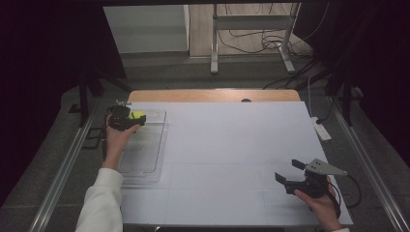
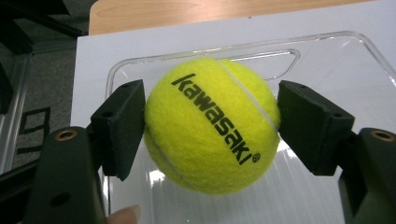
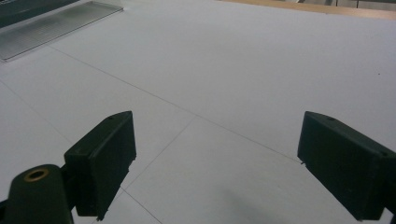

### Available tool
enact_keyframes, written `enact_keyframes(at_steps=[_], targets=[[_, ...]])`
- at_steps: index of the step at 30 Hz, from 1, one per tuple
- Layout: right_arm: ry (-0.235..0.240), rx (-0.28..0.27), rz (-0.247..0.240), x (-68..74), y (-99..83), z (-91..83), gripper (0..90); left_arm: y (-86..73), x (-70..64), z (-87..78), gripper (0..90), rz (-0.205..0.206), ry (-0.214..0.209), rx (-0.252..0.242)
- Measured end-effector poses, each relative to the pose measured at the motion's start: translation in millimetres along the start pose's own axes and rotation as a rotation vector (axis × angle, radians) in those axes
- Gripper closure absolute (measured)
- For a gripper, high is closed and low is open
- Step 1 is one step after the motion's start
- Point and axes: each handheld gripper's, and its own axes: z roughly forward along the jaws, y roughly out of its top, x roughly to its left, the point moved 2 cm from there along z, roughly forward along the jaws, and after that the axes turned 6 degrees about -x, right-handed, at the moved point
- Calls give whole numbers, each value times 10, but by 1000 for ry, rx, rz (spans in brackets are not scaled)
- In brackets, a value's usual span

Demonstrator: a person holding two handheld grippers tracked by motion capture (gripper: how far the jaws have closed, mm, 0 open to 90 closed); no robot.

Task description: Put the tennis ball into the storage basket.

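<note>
A yellow tennis ball (image 2: pixel 210 126) with black "kawasaki" lettering sits between the two black jaws of my left gripper (image 2: pixel 210 123), which is shut on it. In the high view the ball (image 1: pixel 136 115) and left gripper (image 1: pixel 133 119) hang over the far end of a clear plastic tray (image 1: pixel 145 154) at the table's left. The tray's rim (image 2: pixel 261 42) curves behind the ball. My right gripper (image 1: pixel 289 171) rests open near the front right of the white table sheet (image 1: pixel 232 145), with only bare sheet (image 3: pixel 215 130) between its jaws.
A strip of wooden tabletop (image 1: pixel 212 95) runs along the far edge. A white power strip (image 1: pixel 321 129) lies just off the right edge. Metal desk legs (image 1: pixel 213 43) and cables stand on the floor beyond. The tray's corner (image 3: pixel 56 23) lies far left in the right gripper view.
</note>
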Motion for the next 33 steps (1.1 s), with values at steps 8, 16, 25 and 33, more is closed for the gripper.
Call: enact_keyframes(at_steps=[8,16,25,33], targets=[[0,-1,1,-3,0,-2,118,-20,-15,47,271,12,-1,25],[0,0,1,-4,-1,-1,118,-41,-11,81,270,21,10,48],[1,1,0,-4,-2,0,118,-52,-12,109,269,38,27,65],[2,1,0,-6,-3,1,118,-64,-34,145,269,56,39,87]])
